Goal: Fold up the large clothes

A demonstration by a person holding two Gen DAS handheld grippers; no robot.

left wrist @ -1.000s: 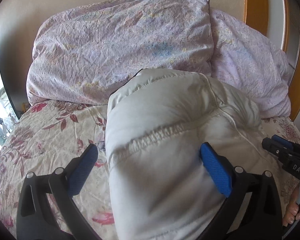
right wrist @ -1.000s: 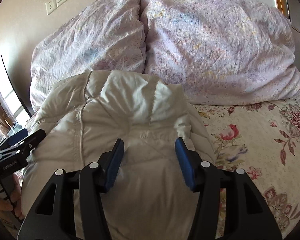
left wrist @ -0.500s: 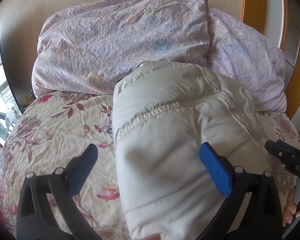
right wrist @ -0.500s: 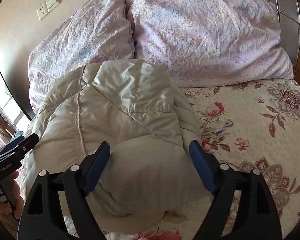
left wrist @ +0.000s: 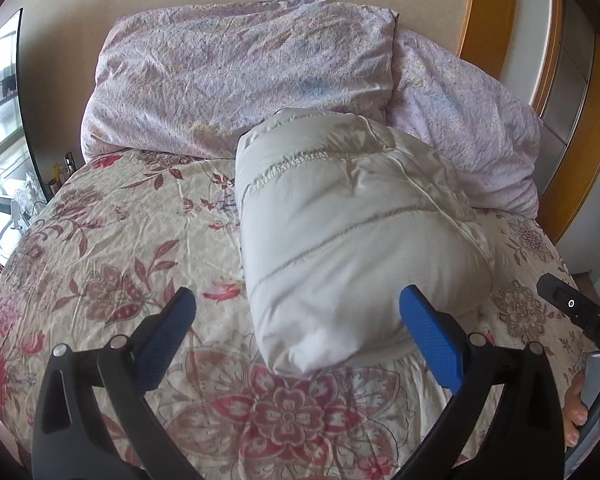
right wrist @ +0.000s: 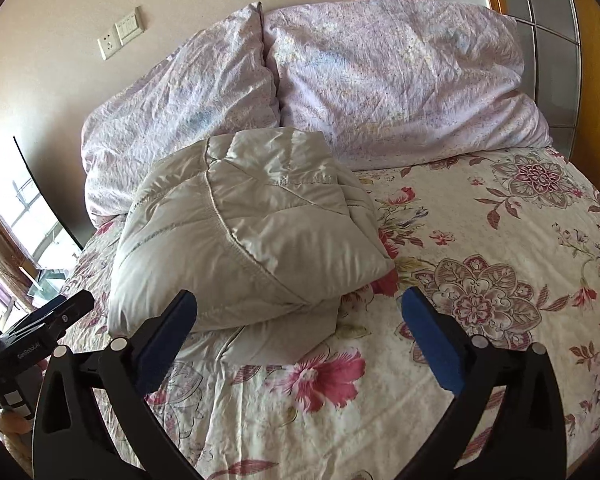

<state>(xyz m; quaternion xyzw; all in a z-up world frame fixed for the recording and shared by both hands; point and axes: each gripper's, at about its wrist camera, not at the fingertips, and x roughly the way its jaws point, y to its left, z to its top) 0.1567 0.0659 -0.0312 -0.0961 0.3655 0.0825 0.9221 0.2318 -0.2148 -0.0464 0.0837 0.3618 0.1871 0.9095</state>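
Both grippers, left (left wrist: 296, 334) and right (right wrist: 299, 330), gape empty; the puffy cream quilted jacket (right wrist: 244, 236), bundled at twelve o'clock, may spring unfolded.

Folded jacket (left wrist: 340, 232) lay on the bedspread (left wrist: 112, 248), two pillows (right wrist: 400, 92) behind it against the wall (right wrist: 60, 8), both grippers before it, apart from it

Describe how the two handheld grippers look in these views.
Both the left gripper and the right gripper have black frames with silver rivets and two fingers faced with textured blue pads. White lettering marks each black body where the other view catches it. No sleeves show.
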